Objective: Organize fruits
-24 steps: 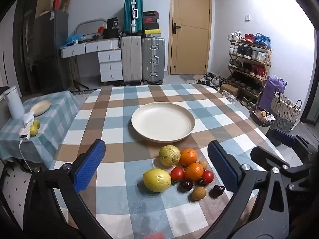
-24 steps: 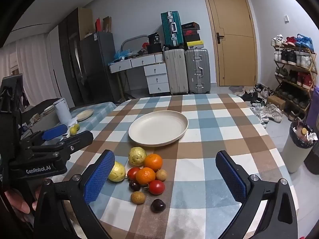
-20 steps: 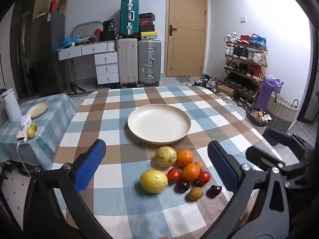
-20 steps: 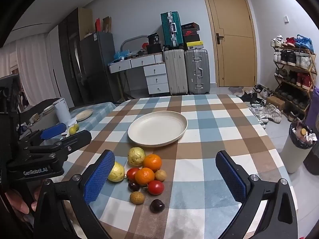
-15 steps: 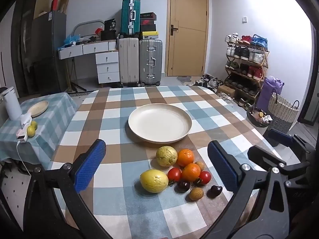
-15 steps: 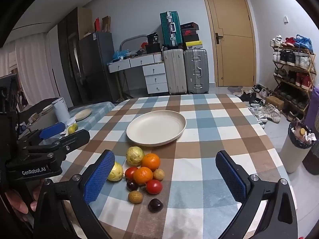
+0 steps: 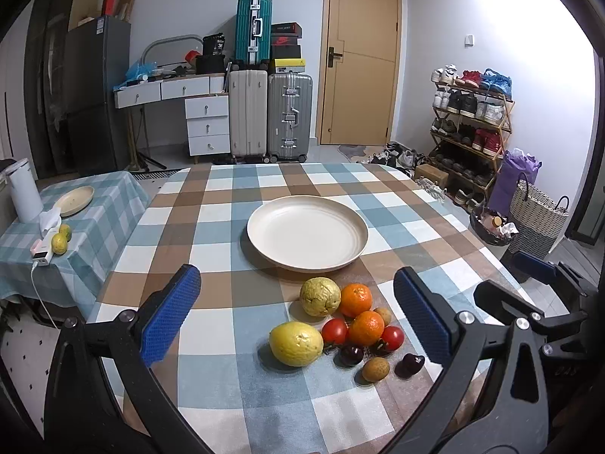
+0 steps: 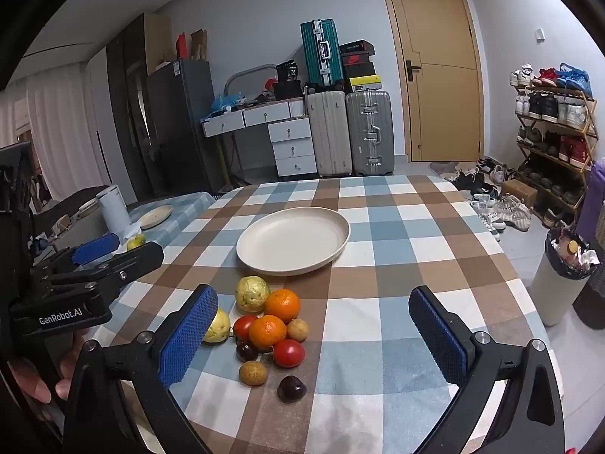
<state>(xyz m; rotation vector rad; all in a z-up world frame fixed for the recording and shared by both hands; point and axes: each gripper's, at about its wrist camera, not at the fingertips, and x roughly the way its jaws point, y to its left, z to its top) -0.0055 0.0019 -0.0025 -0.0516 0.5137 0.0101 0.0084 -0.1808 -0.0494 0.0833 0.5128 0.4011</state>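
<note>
Centrally, plate (image 7: pixel 307 261) bare; fruit pile (image 7: pixel 349 319) beside it; left gripper (image 7: pixel 298 317), right gripper (image 8: pixel 314 335) wide apart, unladen.

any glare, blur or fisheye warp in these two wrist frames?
Left wrist view: sharp, strong barrel warp with black corners, right wall blown out white, soft shadows under the fruit pile. Right wrist view: also sharp and warped, evenly lit, no glare on the plate.

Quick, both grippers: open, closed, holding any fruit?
Left gripper: open, holding nothing, above the fruit pile.
Right gripper: open, holding nothing.
</note>
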